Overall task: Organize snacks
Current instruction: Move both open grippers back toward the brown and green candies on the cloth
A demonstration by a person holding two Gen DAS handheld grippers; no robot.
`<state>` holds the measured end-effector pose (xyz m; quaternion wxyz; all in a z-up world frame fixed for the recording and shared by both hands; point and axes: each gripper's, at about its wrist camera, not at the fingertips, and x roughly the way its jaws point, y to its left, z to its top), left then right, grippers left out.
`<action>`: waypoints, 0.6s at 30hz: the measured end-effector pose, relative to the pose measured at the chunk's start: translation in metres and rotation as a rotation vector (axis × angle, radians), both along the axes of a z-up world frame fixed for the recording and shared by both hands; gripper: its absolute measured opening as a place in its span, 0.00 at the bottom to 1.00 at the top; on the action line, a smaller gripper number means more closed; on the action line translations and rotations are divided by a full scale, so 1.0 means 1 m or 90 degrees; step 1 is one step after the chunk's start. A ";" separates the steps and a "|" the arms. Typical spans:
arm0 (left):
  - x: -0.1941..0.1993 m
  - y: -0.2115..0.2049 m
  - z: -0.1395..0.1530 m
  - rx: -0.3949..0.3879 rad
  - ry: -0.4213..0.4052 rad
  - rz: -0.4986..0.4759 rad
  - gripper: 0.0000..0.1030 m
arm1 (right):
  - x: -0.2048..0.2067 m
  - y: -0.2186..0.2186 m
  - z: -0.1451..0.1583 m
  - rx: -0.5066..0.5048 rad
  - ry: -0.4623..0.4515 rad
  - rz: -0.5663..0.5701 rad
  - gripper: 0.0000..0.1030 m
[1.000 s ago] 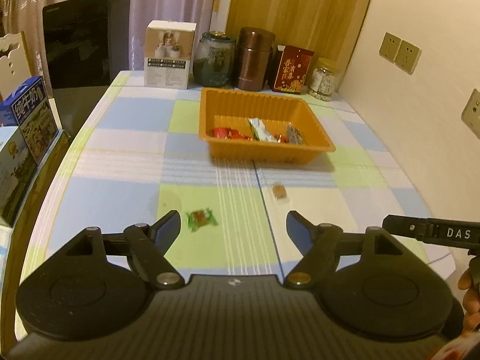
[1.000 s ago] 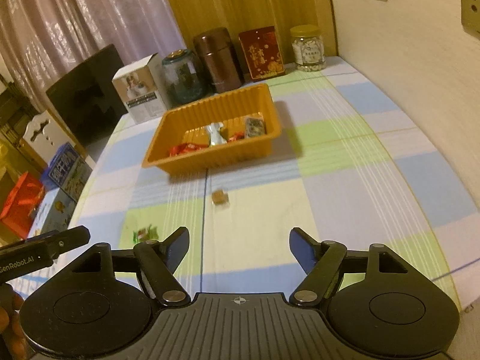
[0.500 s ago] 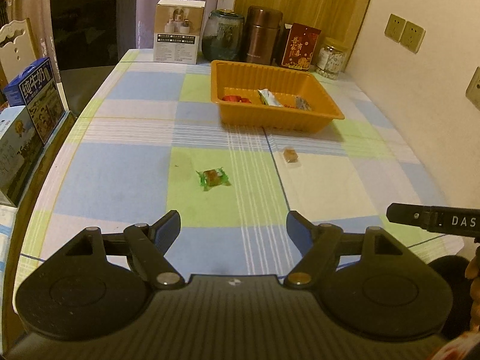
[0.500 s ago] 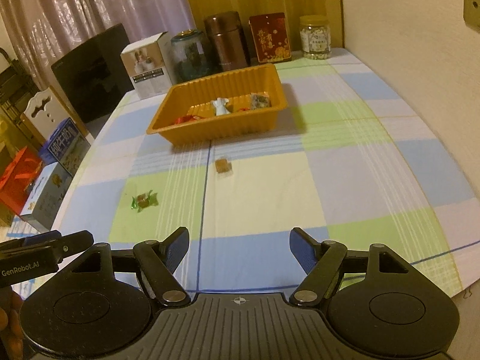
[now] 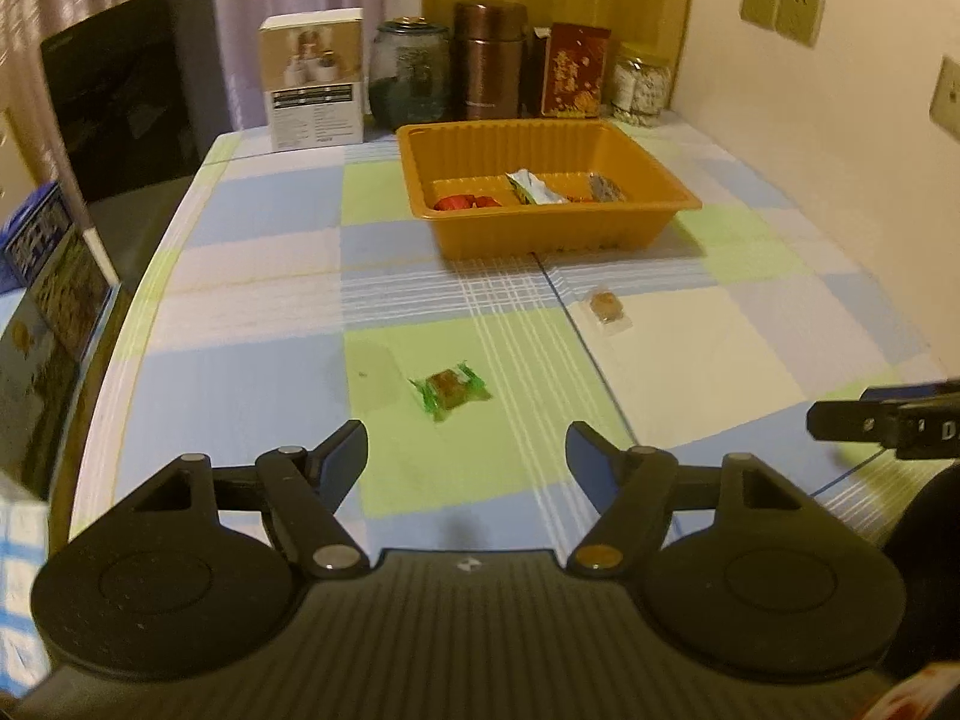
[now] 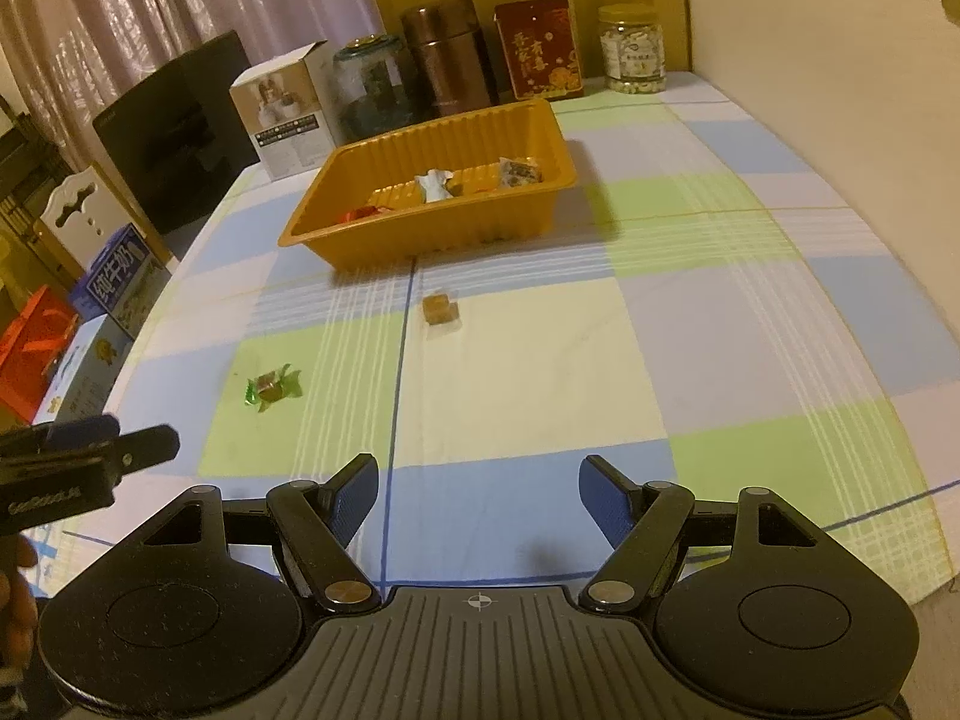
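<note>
**Hovering Over Two Loose Snacks, Both Grippers Empty**

Hovering above the near part of the desk (image 5: 252,324), the left gripper (image 5: 467,450) has its fingers spread wide with nothing between them. The right gripper (image 6: 479,489) is likewise spread wide and empty.

Landmark: the orange tray (image 5: 540,234), standing on the checked cloth. Several wrapped snacks lie inside it, bunched against its near wall. A brown candy in clear wrap (image 5: 606,307) lies on the cloth just in front of the tray's near wall. A green-wrapped candy (image 5: 450,389) lies farther from the tray, toward the left gripper, just ahead of its fingers and apart from them.

Behind the tray stand a white box (image 5: 312,78), a dark glass jar (image 5: 411,75), a brown canister (image 5: 489,60), a red box (image 5: 573,69) and a clear jar (image 5: 641,84).
</note>
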<state>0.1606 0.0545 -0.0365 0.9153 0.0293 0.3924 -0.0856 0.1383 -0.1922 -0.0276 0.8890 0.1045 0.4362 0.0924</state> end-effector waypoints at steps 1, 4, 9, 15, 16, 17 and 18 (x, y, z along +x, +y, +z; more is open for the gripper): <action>0.004 0.001 -0.002 0.006 0.000 -0.007 0.68 | 0.001 0.001 -0.002 0.000 -0.002 0.002 0.72; 0.018 0.003 -0.011 0.023 -0.001 -0.034 0.66 | 0.007 0.007 -0.011 -0.006 -0.005 0.009 0.72; 0.044 0.008 -0.032 0.058 0.013 -0.087 0.66 | 0.021 0.014 -0.025 -0.007 -0.006 0.011 0.71; 0.071 0.011 -0.054 0.083 0.030 -0.141 0.57 | 0.038 0.022 -0.035 -0.002 -0.010 0.015 0.71; 0.075 0.011 -0.058 0.086 0.031 -0.153 0.55 | 0.041 0.023 -0.037 -0.001 -0.011 0.015 0.71; 0.077 0.010 -0.060 0.090 0.030 -0.163 0.54 | 0.045 0.024 -0.039 0.000 -0.010 0.014 0.71; 0.081 0.009 -0.063 0.097 0.030 -0.172 0.54 | 0.048 0.024 -0.040 0.001 -0.009 0.013 0.71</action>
